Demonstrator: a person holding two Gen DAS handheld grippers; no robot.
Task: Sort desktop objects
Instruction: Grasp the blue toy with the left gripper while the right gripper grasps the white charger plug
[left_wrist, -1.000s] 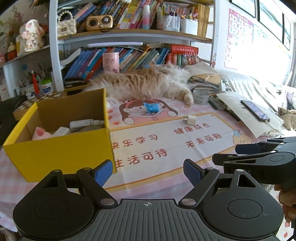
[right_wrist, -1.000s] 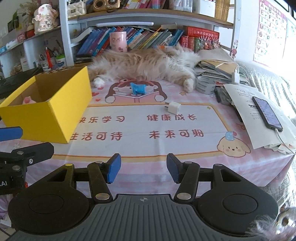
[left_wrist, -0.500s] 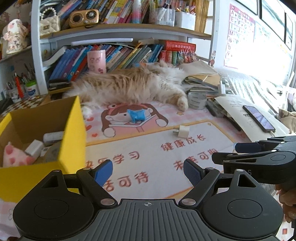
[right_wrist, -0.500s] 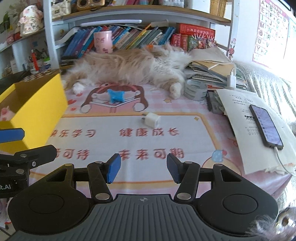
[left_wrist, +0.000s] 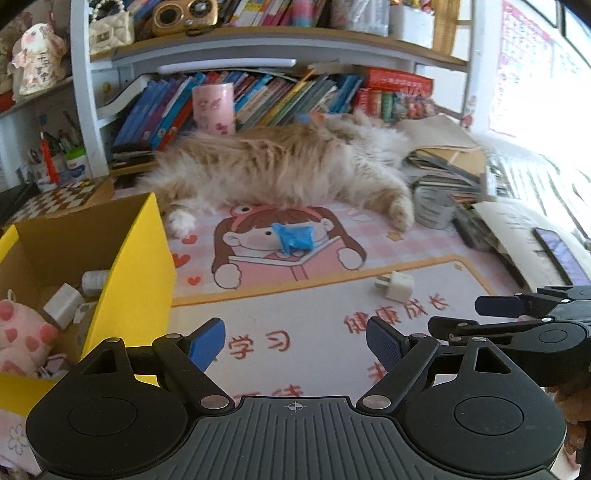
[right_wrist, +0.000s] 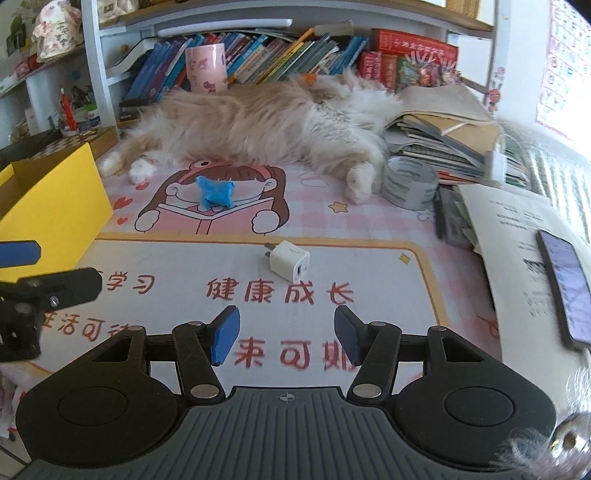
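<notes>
Bookshelves back a worktop (right_wrist: 369, 266) under a pink printed mat. Small white plastic charger cube (right_wrist: 289, 263) lies mid-mat: light, rigid, probably slippery; grip its flat sides. Right tongs (right_wrist: 282, 338) are opening, empty; left tongs (left_wrist: 295, 341) spread, empty. Nearby: crumpled blue wrapper (right_wrist: 215, 191), yellow cardboard box (left_wrist: 122, 273), sleeping cat (right_wrist: 258, 122).

White charger (right_wrist: 289, 261) (on its side) mid-mat
</notes>
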